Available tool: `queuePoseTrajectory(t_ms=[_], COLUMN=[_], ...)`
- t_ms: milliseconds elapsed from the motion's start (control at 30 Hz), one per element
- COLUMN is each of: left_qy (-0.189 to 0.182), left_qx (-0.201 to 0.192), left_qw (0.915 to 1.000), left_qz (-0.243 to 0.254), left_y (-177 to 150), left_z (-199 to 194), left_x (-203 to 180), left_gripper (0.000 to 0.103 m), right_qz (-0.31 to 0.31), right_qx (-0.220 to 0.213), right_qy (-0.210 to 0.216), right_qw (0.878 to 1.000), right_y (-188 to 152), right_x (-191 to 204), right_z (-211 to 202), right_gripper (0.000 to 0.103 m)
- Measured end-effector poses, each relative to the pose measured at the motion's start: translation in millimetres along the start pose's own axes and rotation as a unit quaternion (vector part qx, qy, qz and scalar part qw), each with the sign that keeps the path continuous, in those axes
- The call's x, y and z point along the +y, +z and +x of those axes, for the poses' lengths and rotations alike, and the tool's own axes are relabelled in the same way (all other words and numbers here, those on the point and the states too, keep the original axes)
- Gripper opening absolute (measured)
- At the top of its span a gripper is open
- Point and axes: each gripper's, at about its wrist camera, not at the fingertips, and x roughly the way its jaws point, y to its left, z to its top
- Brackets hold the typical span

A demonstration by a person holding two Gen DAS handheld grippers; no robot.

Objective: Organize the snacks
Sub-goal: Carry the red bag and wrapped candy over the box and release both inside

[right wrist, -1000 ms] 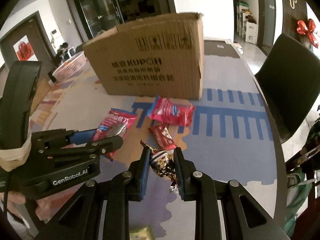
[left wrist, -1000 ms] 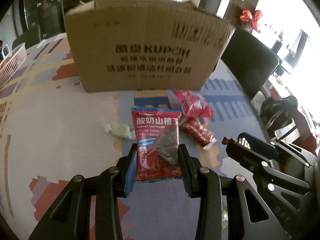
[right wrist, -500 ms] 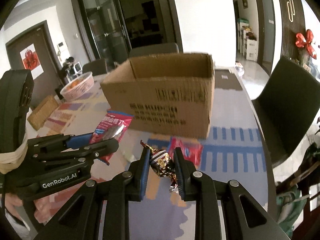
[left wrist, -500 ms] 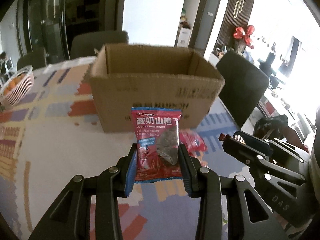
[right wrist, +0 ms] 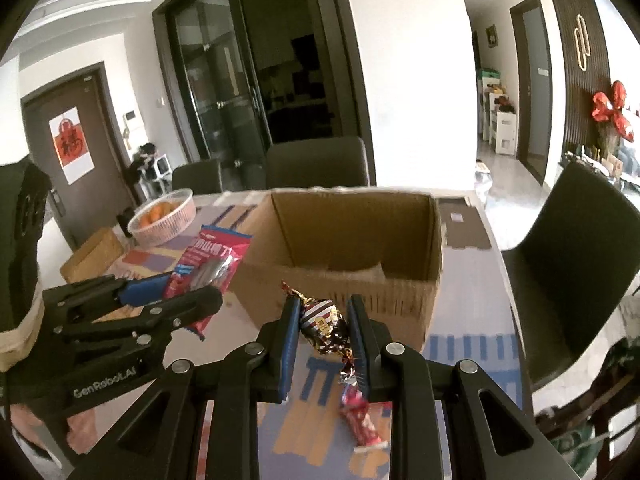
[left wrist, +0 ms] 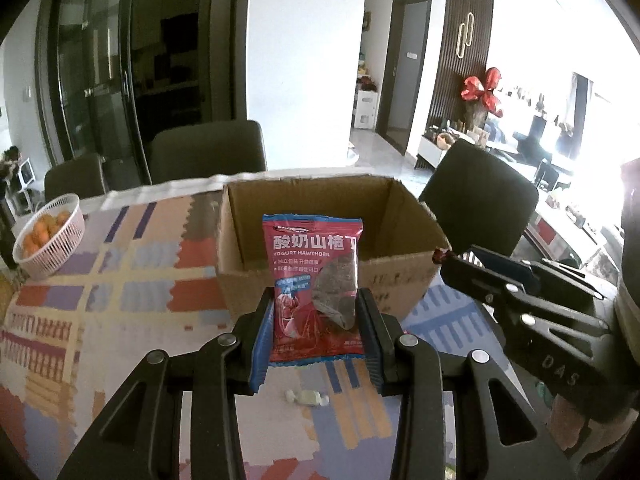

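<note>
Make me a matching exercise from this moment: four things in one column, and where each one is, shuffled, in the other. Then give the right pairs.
Things
1. red hawthorn packet
2. foil-wrapped candy
3. pale green candy
4. oranges

Places
A. lying on the tablecloth below the left gripper
B. in the pink basket
C. clamped in the left gripper
D. clamped in the right gripper

Pairs: 1-C, 2-D, 3-A, 4-B

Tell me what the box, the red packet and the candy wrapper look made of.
Box: brown corrugated cardboard, matte, with printed side. Red packet: glossy plastic film, probably, with a clear window. Candy wrapper: crinkled metallic foil or foil-look film, shiny, twisted ends.
</note>
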Motion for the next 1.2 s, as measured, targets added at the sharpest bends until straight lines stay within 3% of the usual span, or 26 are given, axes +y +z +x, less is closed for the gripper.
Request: queuePoseTrajectory(t_ms=[467,1200], left_qy=[0.008,0.008], left_qx=[0.002,0.083], left_qw=[0.9999,0.9965], left_qz=[0.01,0.001], left_y=[39,57], left_z=[24,108], left_x=[15,32], left_gripper=[0.039,0.039], right_qz=[-0.015,-0.017], right_qx=[-0.009,0.047], right_qy=[-0.006,-0.026], right_qw=[1.0,0.998], right_y=[46,61], right_x=[-2,-20], right_z=[27,97], right_gripper=[0.025,0.025])
